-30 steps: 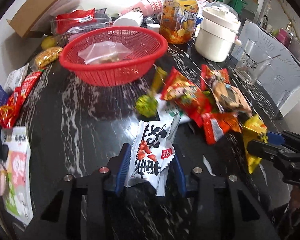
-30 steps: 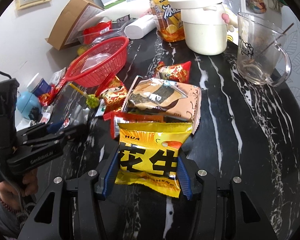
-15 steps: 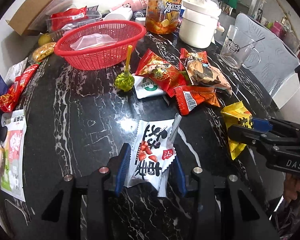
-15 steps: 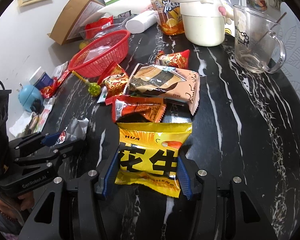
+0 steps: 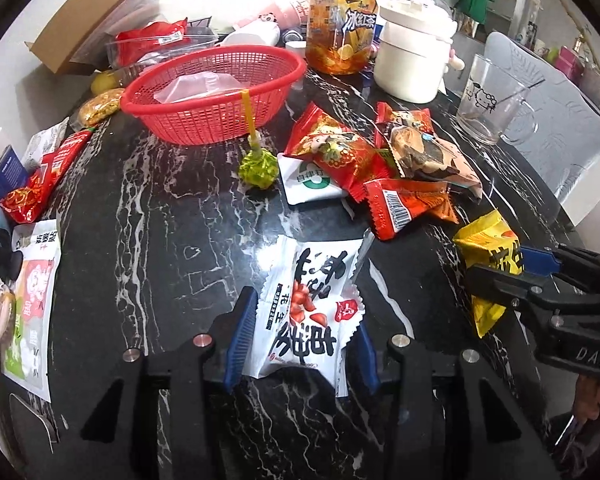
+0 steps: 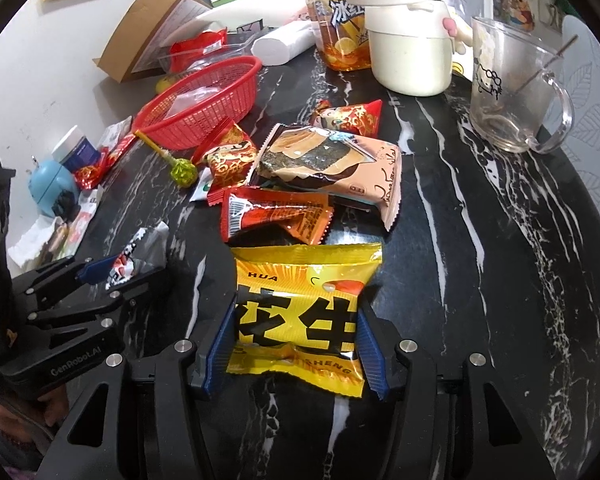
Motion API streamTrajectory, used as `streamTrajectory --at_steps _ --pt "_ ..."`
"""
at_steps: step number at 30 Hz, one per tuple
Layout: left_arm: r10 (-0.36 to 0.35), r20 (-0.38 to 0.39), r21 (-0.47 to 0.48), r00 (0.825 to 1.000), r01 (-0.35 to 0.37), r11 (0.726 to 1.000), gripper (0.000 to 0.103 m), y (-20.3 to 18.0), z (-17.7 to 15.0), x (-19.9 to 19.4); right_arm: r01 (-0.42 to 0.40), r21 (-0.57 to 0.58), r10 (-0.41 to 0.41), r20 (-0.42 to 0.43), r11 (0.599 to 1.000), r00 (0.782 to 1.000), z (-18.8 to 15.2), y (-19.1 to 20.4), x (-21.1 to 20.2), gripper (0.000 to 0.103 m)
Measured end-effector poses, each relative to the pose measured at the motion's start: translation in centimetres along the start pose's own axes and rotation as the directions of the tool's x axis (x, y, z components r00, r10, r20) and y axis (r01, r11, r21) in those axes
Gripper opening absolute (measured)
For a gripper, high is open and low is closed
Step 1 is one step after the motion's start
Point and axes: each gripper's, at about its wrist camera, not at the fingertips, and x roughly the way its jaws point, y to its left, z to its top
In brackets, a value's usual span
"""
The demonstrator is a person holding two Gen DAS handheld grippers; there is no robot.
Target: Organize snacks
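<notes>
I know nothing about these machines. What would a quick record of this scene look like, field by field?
Surface: black marbled table
Left claw: opening, white peanut packet between its pads
Right claw: opening, yellow peanut packet between its pads
Container: red basket, with a clear plastic bag inside
Loose snacks: pile of red and orange packets and a green lollipop, on the table outside the basket
Behind them: tea bottle, white pot, glass mug
</notes>
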Motion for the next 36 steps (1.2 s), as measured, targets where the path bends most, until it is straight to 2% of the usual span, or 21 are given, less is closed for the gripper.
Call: streamTrajectory --at_steps 4,14,26,36 --pt "-0.004 0.002 -0.006 1.0 0.004 1.0 0.043 0.1 0.1 -0.1 0.009 -0.008 -0.009 0.009 1.0 1.0 -0.1 0.1 0.0 0.053" --pt "-0.035 0.025 -0.038 0.999 0.036 0.999 0.037 0.8 0.5 -1.5 -0.036 0.007 0.036 0.009 0.999 0.999 0.2 0.1 -0.7 0.053" --pt "-0.06 0.116 -0.063 0.991 0.068 0.996 0.037 1.5 2.4 -4.5 -0.12 -0.035 0.121 0.033 0.992 0.992 2.0 1.9 -1.8 0.053" --pt "-0.059 0.231 -0.08 0.971 0.079 0.994 0.037 2.8 5.3 -7.1 -0.154 -0.111 0.164 0.086 0.982 0.983 5.3 3.7 -3.4 0.053"
